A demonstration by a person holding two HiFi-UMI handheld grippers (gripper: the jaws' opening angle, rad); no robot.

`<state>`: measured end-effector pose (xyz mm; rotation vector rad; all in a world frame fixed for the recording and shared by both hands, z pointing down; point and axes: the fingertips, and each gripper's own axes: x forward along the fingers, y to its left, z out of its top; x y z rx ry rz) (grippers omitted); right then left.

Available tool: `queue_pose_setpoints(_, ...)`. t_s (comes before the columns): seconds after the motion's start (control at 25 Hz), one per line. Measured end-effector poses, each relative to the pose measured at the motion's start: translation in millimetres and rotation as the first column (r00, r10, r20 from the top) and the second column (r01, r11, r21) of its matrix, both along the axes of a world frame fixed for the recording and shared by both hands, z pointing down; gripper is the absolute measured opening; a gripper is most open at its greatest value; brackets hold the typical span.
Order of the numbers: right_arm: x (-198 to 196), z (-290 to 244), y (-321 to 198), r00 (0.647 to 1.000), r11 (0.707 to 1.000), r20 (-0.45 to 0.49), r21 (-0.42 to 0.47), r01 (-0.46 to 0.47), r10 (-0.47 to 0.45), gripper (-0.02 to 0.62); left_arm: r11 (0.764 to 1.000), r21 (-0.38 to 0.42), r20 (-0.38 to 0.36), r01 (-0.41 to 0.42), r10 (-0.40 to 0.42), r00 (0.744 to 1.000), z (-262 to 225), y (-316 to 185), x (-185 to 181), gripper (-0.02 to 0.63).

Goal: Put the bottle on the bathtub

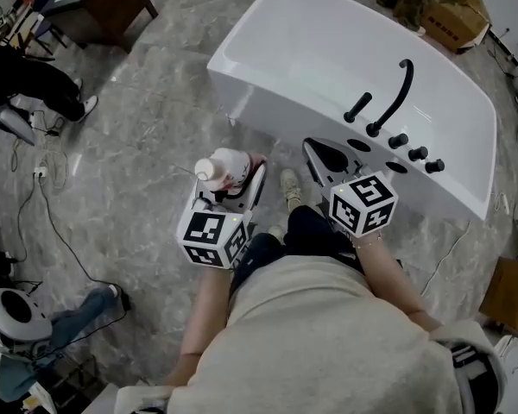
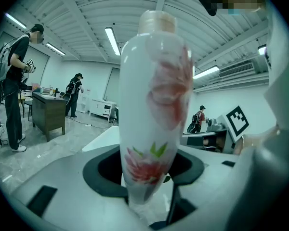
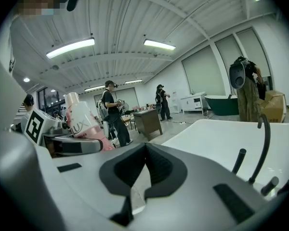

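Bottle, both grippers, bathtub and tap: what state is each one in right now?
Bottle: capped, clamped in the left gripper, not on the bathtub yet.
Left gripper: shut on the bottle.
Right gripper: shut, empty.
Bathtub: empty, no water in it.
Tap: no water running.

Bright, even light from ceiling strip lights (image 3: 70,47); gripper views fisheye-warped, dark corners; close bottle (image 2: 154,109) soft, slightly glary.

Left tool (image 1: 233,178) hides the bottle (image 1: 224,165) base.
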<state>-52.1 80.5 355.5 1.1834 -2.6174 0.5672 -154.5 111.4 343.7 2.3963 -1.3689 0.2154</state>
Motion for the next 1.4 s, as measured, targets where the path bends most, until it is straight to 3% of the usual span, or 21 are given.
queue_pose_setpoints(0.72,44,12,-206,0.998,0.998,0.048,-0.043,0.044,-0.042,-0.002,1.0,-0.011,0.035,0.015,-0.015,0.999,9,-204,52,0.238)
queue_pose_setpoints(0.96,46,21,-243,0.996,0.996,0.045,-0.056,0.074,-0.071,-0.002,0.999,-0.036,0.025,0.003,-0.002,1.0,15,-241,69,0.238)
queue_pose_setpoints(1.4,48,42,-261,0.997,0.992,0.058,-0.112,0.064,-0.058,-0.002,0.992,-0.126,0.035,-0.015,0.019,0.999,44,-267,74,0.238)
